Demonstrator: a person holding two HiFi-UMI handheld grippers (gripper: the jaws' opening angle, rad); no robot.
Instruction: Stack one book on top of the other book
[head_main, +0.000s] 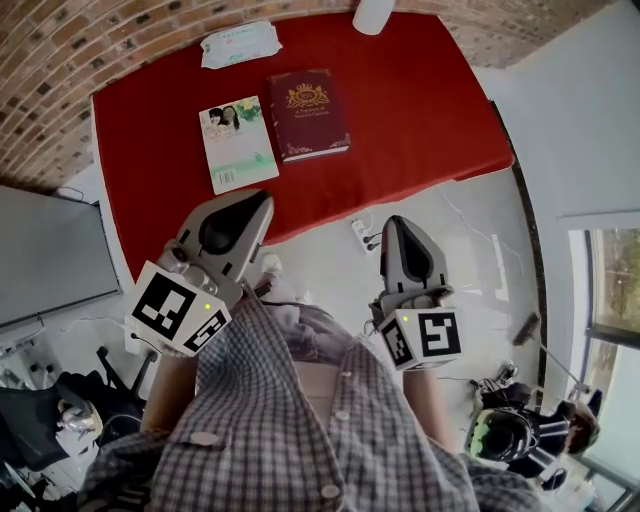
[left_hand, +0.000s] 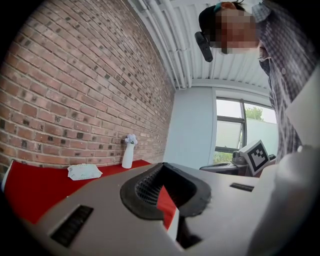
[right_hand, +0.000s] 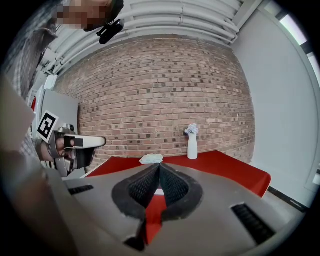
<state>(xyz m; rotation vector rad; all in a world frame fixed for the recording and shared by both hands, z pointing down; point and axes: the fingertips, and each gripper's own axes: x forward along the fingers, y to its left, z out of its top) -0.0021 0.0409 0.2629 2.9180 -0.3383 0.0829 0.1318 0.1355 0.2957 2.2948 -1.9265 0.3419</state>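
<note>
Nothing of the stacking is done yet, as far as we can see. The two books lie flat and side by side on the red surface (head_main: 420, 100): the dark red book (head_main: 308, 115) and, at its 9 o'clock, the pale book (head_main: 238, 142) with a picture on its cover. They are so close that we cannot tell whether their edges touch, and neither rests on the other. Our left tool (head_main: 262, 200) and right tool (head_main: 395, 222) both have their jaws pressed together with nothing between them. Both hang near our body at the books' 6 o'clock, short of the surface's near edge and well apart from either book. A pack of wipes (head_main: 240, 45) sits at the books' 11 o'clock and a white vase (head_main: 372, 15) at their 1 o'clock, both clear of the work. We judge that the whole job remains: reaching in, opening a tool, gripping one book, lifting it and setting it squarely on the other.
</note>
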